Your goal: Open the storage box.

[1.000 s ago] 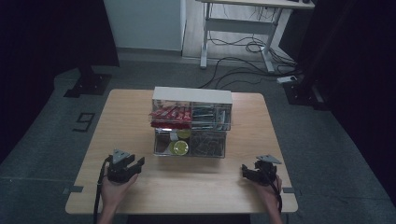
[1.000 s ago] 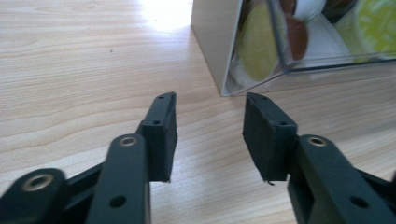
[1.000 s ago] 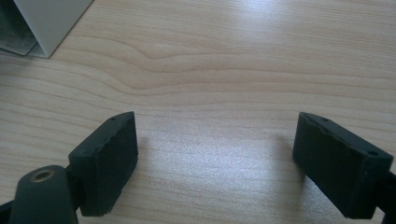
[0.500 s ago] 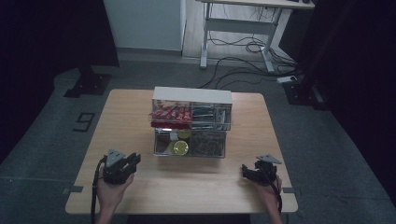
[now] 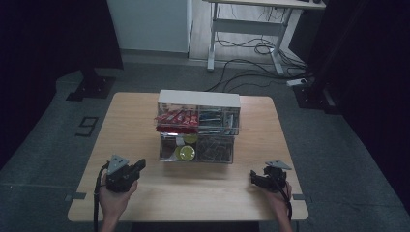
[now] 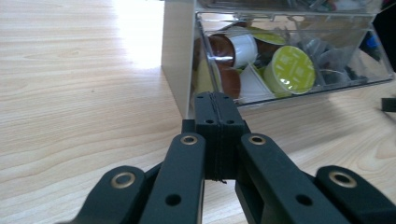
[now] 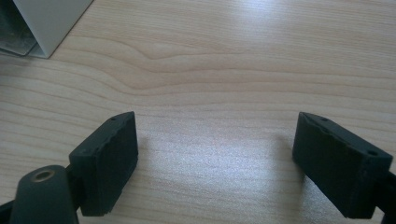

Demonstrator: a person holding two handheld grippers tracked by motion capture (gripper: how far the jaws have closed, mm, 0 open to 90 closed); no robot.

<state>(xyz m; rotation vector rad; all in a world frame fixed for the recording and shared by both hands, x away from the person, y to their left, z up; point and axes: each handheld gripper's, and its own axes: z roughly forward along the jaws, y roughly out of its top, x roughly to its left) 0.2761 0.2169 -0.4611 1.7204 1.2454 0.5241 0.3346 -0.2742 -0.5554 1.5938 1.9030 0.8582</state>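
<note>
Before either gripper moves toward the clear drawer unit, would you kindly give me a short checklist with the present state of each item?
1. Left gripper empty, jaws just closed together: ok.
2. Right gripper open, nothing between its pads: ok.
3. Drawer unit upright on the table: ok.
4. Bare table between both grippers and the unit: ok.
5. Lower left drawer holds capsules: ok.
6. Whether any drawer is pulled out: cannot tell.

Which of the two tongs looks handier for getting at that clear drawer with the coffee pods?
Probably the left tongs: they point straight at the lower drawer of coffee pods, close to its front, though shut. The right tongs are open but face bare table.
</note>
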